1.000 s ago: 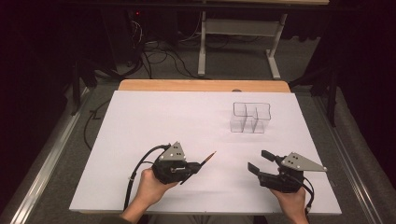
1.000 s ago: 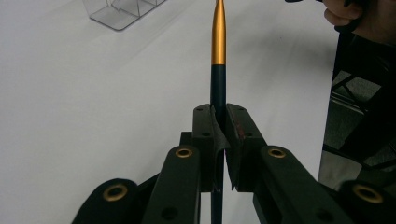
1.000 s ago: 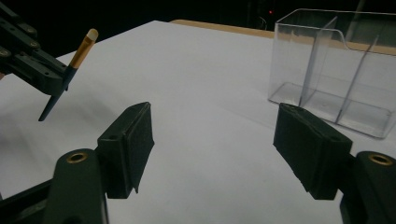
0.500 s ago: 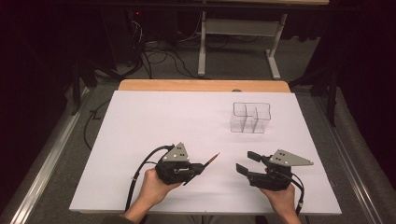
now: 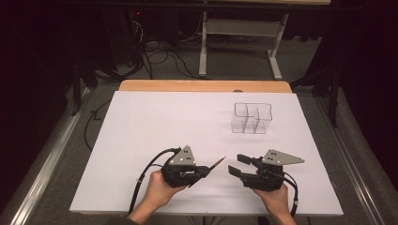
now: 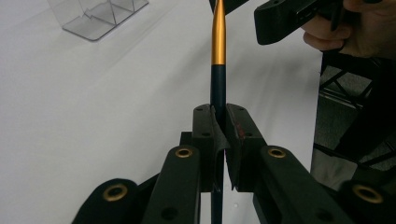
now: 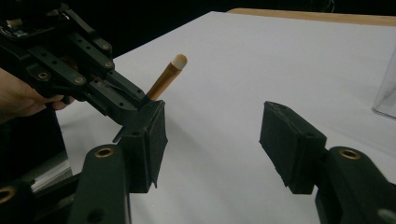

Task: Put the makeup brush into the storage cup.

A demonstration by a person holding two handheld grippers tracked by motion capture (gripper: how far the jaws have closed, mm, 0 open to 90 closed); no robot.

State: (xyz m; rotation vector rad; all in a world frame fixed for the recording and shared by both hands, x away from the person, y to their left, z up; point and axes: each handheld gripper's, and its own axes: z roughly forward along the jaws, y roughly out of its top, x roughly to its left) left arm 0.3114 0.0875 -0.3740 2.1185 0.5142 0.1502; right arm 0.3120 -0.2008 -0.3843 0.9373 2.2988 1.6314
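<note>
A thin brush (image 5: 217,164) is being pinched by the left tongs (image 5: 202,171) near the front of the white tabletop (image 5: 164,122). Its long, straight body is being pointed away from the left tongs, toward the right tongs (image 5: 238,165). The handle is dark and smooth, then shiny gold, with a pale rounded tip. The right tongs are being kept spread with nothing between them, though they have just been closing. A clear plastic box (image 5: 252,118) is being left well apart.
</note>
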